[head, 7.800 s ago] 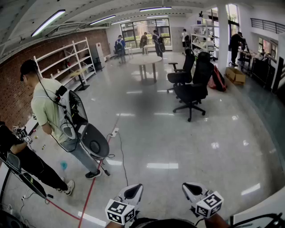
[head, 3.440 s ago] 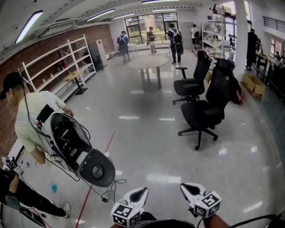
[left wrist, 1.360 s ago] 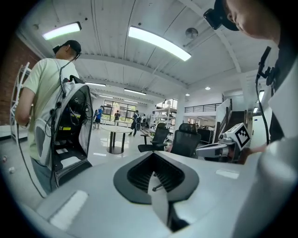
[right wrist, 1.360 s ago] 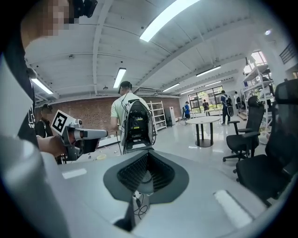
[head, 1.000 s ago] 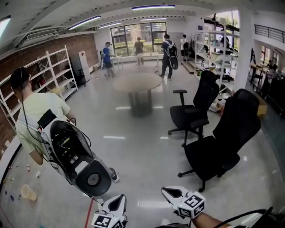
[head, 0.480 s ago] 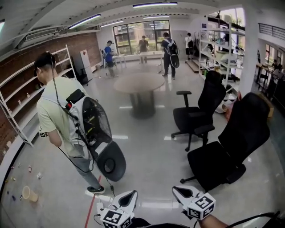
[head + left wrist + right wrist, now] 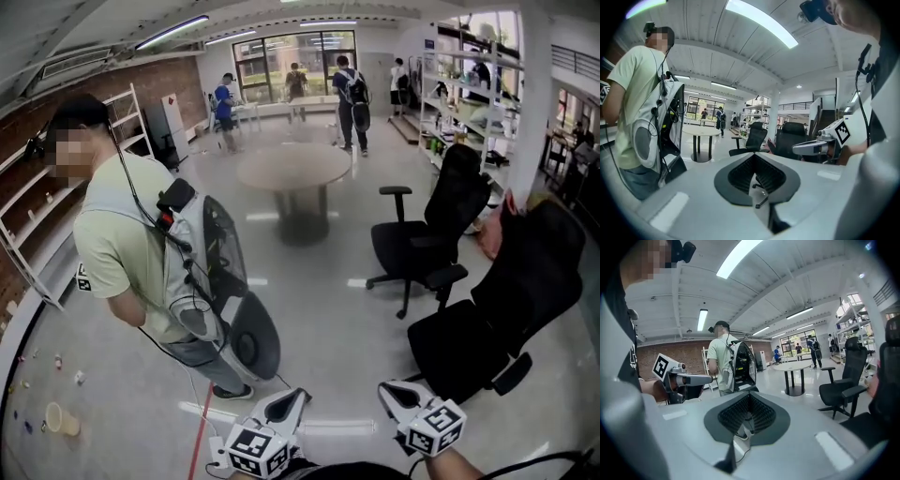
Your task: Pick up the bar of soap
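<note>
No bar of soap shows in any view. Both grippers are held low at the bottom edge of the head view, pointing out over a glossy grey floor. My left gripper (image 7: 289,401) has its jaws closed together with nothing between them, as its own view also shows (image 7: 754,158). My right gripper (image 7: 389,391) is shut and empty too (image 7: 747,398). Each gripper view catches the other gripper beside it: the right gripper (image 7: 820,146) and the left gripper (image 7: 689,379).
A person in a pale green shirt wearing a backpack rig (image 7: 141,253) stands close at the left. Two black office chairs (image 7: 422,246) (image 7: 502,319) stand at the right. A round table (image 7: 293,169) is ahead, shelving (image 7: 33,202) lines the brick wall, and a paper cup (image 7: 58,419) lies on the floor.
The view has travelled forward through the room. The person with the backpack rig is now closer at the left, and the black chairs have come nearer on the right. Both grippers stay shut.
</note>
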The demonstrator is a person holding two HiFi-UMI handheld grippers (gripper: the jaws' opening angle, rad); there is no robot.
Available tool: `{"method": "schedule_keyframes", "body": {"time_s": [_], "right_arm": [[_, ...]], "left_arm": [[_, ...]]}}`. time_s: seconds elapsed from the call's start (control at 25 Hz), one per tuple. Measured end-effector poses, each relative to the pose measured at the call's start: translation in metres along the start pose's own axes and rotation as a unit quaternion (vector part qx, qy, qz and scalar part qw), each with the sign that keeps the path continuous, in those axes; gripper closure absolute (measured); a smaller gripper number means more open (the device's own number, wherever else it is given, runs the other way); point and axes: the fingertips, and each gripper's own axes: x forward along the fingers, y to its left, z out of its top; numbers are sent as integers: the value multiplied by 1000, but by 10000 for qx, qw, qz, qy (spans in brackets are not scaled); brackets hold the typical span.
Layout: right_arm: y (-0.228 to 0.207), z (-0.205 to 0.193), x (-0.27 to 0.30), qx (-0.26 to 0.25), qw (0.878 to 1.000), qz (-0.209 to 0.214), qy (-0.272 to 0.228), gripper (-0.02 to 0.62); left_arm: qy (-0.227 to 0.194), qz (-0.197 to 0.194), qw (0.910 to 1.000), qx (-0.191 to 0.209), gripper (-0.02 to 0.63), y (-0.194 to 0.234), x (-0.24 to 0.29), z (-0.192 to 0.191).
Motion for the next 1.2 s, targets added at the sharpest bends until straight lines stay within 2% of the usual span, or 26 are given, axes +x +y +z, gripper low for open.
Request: {"method": "schedule_keyframes", "body": {"time_s": [0.36, 0.6, 0.72, 0.96, 1.2], "right_arm": [[-1, 57, 101, -100, 9996, -249, -74, 589], [22, 49, 151, 7, 9984, -551, -95, 591], [20, 47, 170, -78, 9980, -618, -94, 591], [8, 61, 190, 14, 9978, -667, 30, 591], [-1, 66, 250, -47, 9993, -316, 195, 591]], "left_arm": [[-10, -651, 9978, 154, 598, 82, 43, 54], [73, -980, 9949, 234, 598, 136, 32, 46], [52, -937, 9950, 331, 598, 167, 42, 43], [-21, -754, 9971, 102, 598, 204, 55, 63], [-20, -577, 9983, -27, 598, 242, 71, 65]]}}
